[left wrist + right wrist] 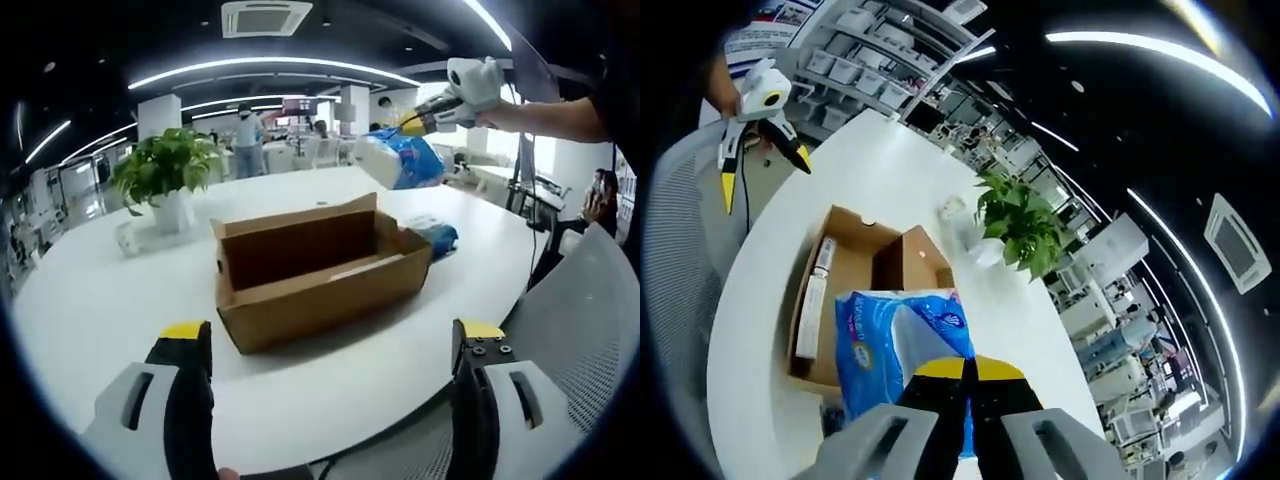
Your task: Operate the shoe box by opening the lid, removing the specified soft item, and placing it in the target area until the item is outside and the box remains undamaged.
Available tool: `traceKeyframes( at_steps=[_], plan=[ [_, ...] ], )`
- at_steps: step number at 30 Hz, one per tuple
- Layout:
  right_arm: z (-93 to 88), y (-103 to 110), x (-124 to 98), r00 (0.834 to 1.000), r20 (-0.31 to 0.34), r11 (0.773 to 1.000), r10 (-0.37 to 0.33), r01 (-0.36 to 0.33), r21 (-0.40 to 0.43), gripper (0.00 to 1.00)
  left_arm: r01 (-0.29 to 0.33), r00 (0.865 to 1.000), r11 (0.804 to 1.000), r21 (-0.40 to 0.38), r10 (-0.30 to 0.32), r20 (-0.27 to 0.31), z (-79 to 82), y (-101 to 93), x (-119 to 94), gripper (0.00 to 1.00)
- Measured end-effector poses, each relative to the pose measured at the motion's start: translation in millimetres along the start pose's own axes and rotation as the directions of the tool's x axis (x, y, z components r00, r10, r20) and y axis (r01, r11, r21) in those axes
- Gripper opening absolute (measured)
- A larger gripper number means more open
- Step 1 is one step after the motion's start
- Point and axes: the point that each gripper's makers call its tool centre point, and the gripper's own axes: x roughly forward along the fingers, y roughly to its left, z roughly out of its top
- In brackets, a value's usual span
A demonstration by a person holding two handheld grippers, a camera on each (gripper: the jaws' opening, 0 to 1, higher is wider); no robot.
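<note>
An open brown cardboard shoe box (320,285) lies on the round white table (90,310), its flap standing up at the back. My left gripper (332,345) is open, low over the table's near edge in front of the box, with nothing between its jaws. My right gripper (428,120) hangs high above the box's far right, shut on a soft blue and white package (400,160). In the right gripper view I look down: my right gripper (968,372) pinches the package (902,345) above the box (855,270). The left gripper (752,135) is at upper left.
A potted plant (168,175) stands at the table's back left beside a small white object (128,238). Another blue packet (437,236) lies right of the box. A long white item (812,300) rests inside the box. A mesh chair (580,320) stands at the right. People stand far behind.
</note>
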Motion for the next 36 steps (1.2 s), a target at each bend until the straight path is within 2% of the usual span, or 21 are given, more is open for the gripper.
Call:
traceKeyframes(
  at_steps=[16, 36],
  plan=[
    [-30.4, -12.6, -27.2, 0.999, -0.016, 0.999, -0.038, 0.038, 0.001, 0.0, 0.009, 1.0, 1.0, 0.01, -0.009, -0.013, -2.1, -2.0, 1.6, 0.99],
    [-77.3, -30.1, -59.7, 0.993, -0.068, 0.996, -0.092, 0.093, 0.005, 0.0, 0.02, 0.999, 1.0, 0.015, -0.02, -0.03, -5.1, -3.8, 2.8, 0.99]
  ],
)
